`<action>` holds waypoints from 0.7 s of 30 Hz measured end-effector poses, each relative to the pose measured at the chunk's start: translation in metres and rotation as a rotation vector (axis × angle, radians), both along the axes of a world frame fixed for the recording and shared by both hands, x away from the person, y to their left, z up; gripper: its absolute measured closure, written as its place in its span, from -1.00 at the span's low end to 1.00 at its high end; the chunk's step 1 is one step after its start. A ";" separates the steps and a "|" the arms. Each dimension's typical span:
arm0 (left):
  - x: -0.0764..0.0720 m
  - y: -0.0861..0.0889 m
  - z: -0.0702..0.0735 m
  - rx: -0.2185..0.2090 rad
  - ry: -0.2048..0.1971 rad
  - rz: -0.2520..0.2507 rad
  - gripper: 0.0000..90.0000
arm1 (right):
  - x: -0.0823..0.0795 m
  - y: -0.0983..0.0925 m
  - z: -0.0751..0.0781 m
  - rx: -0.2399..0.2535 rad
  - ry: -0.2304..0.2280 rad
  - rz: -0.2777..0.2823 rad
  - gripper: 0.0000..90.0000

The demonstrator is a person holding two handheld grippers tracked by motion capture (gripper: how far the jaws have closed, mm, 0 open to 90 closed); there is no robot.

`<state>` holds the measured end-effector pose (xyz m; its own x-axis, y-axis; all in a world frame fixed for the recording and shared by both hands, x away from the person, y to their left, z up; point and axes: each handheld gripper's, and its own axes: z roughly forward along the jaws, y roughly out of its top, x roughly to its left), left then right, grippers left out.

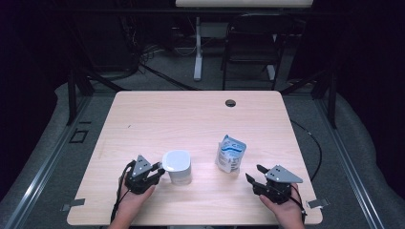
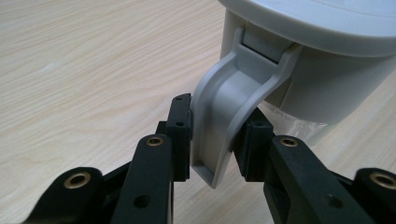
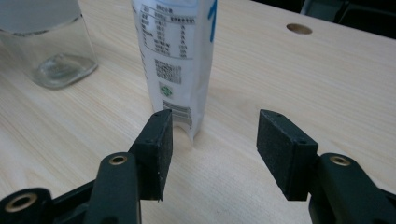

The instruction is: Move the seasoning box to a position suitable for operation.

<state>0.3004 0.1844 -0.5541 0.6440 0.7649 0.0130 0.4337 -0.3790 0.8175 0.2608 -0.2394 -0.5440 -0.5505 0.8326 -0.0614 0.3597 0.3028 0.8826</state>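
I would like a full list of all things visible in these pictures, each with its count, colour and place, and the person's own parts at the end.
jug: one, white lid and grey handle over a clear lower body, on the table left of centre
pouch: one, white with blue print, standing upright right of the jug
table: one, light wood, with a round hole near the far edge
chair: one, dark, on the floor behind the table
left gripper: one, black, its jaws closed on the jug's handle
right gripper: one, black, jaws open, just short of the pouch
hands: two, at the near edge, one holding each gripper
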 end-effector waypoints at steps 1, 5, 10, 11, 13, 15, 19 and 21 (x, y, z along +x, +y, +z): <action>-0.001 -0.002 0.000 -0.001 -0.002 -0.007 0.57 | -0.001 0.002 0.002 -0.002 -0.004 0.006 0.04; -0.004 -0.009 0.000 0.005 0.000 -0.038 0.57 | -0.002 0.004 0.002 -0.005 0.011 0.030 0.18; -0.009 -0.017 0.001 0.005 0.001 -0.065 0.57 | -0.002 0.006 0.002 0.003 0.024 0.053 0.34; -0.009 -0.019 0.001 0.009 -0.002 -0.074 0.57 | -0.002 0.006 0.002 0.003 0.024 0.053 0.34; -0.011 -0.022 0.001 0.014 0.001 -0.089 0.57 | -0.002 0.007 0.003 0.000 0.026 0.060 0.38; -0.013 -0.025 0.001 0.014 0.002 -0.102 0.56 | -0.002 0.009 0.003 0.002 0.026 0.065 0.40; -0.015 -0.028 0.001 0.009 0.005 -0.109 0.56 | -0.002 0.010 0.004 -0.007 0.034 0.083 0.49; -0.015 -0.029 0.002 0.018 0.006 -0.114 0.56 | -0.003 0.012 0.004 -0.007 0.036 0.080 0.50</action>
<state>0.2850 0.1558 -0.5522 0.7272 0.6860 0.0223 0.3915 -0.4412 0.8076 0.2581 -0.2276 -0.5396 -0.6175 0.7853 -0.0461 0.3650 0.3379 0.8675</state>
